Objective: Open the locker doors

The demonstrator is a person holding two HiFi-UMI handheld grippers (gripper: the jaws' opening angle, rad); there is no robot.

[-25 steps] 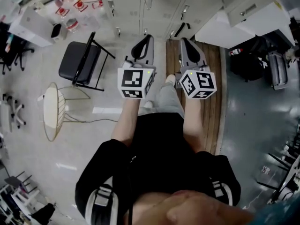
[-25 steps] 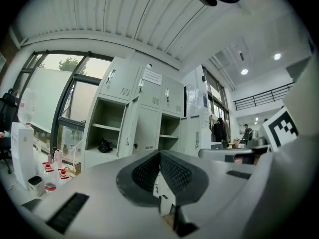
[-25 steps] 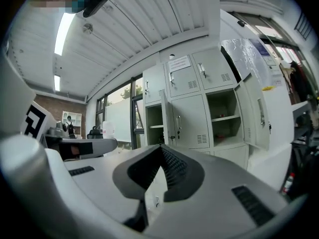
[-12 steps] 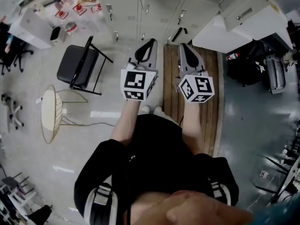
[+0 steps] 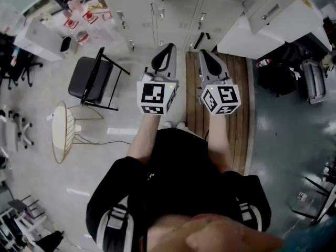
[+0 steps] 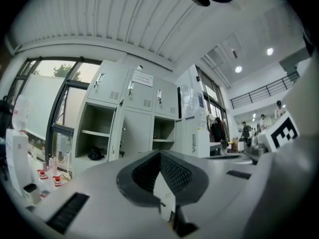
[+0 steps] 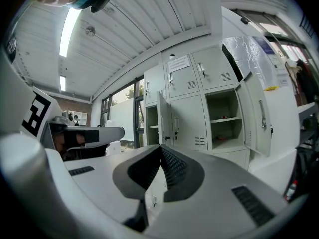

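Note:
A bank of grey lockers (image 5: 173,14) runs along the top of the head view. My left gripper (image 5: 168,46) and right gripper (image 5: 202,53) are held side by side, pointing level at the bank and well short of it. In the left gripper view the left gripper (image 6: 160,153) is shut on nothing; a lower compartment (image 6: 94,136) stands open with a dark bag inside. In the right gripper view the right gripper (image 7: 160,147) is shut and empty. A closed lower door (image 7: 187,121) sits between an open door (image 7: 163,118) and an open compartment (image 7: 224,123).
A black folding chair (image 5: 92,77) and a round wire table (image 5: 62,130) stand on the floor to the left. A wooden platform (image 5: 239,114) lies under my right side. A white cabinet with a drawer (image 5: 278,20) juts out at the upper right.
Both grippers have moved forward toward the lockers with the person, the left one rising slightly. Both pairs of jaws have stayed shut.

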